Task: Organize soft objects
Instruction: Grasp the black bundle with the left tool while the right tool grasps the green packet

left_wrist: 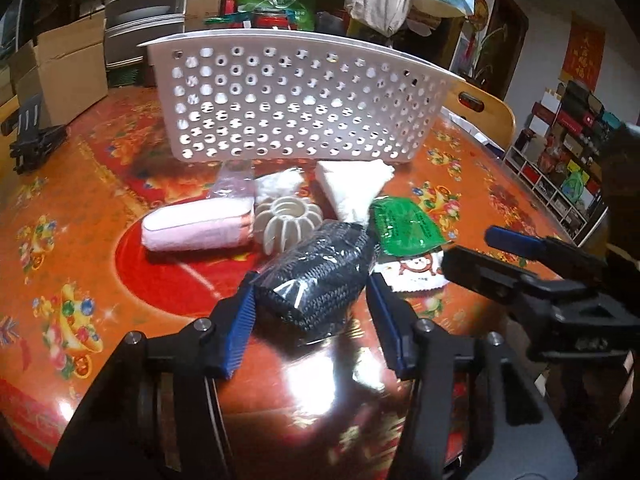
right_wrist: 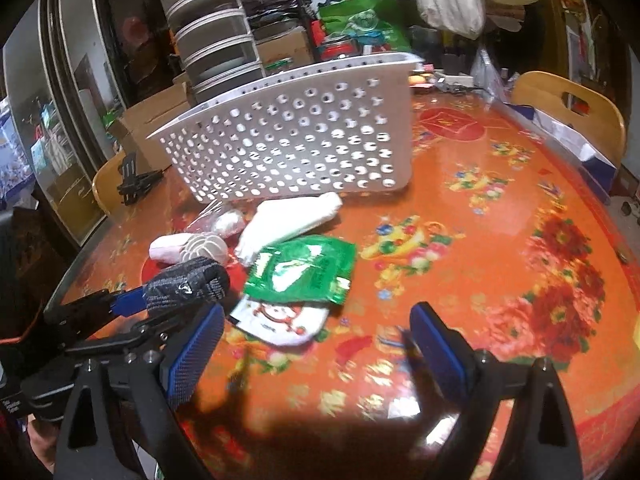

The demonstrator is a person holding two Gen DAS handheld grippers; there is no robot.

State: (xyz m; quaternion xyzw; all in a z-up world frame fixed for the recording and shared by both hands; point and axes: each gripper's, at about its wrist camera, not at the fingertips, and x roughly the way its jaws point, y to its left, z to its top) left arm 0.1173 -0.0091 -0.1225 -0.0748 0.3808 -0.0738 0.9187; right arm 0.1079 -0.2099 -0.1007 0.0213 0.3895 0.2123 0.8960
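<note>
My left gripper (left_wrist: 310,300) is open around a black knitted item in clear wrap (left_wrist: 316,272), its blue pads on either side with a gap on the right; the item also shows in the right wrist view (right_wrist: 186,284). Behind it lie a pink rolled towel (left_wrist: 196,226), a beige ribbed ring (left_wrist: 288,222), a white folded cloth (left_wrist: 352,186), a green packet (left_wrist: 404,226) and a white cartoon packet (left_wrist: 412,274). The white perforated basket (left_wrist: 300,100) stands behind them. My right gripper (right_wrist: 316,340) is open and empty above the table, near the cartoon packet (right_wrist: 280,320) and green packet (right_wrist: 304,272).
The round table (right_wrist: 500,240) has an orange-red flowered cover. A black clip stand (left_wrist: 30,136) sits at the left edge. Wooden chairs (right_wrist: 572,108) stand at the far rim. Boxes, stacked containers and bags crowd behind the basket.
</note>
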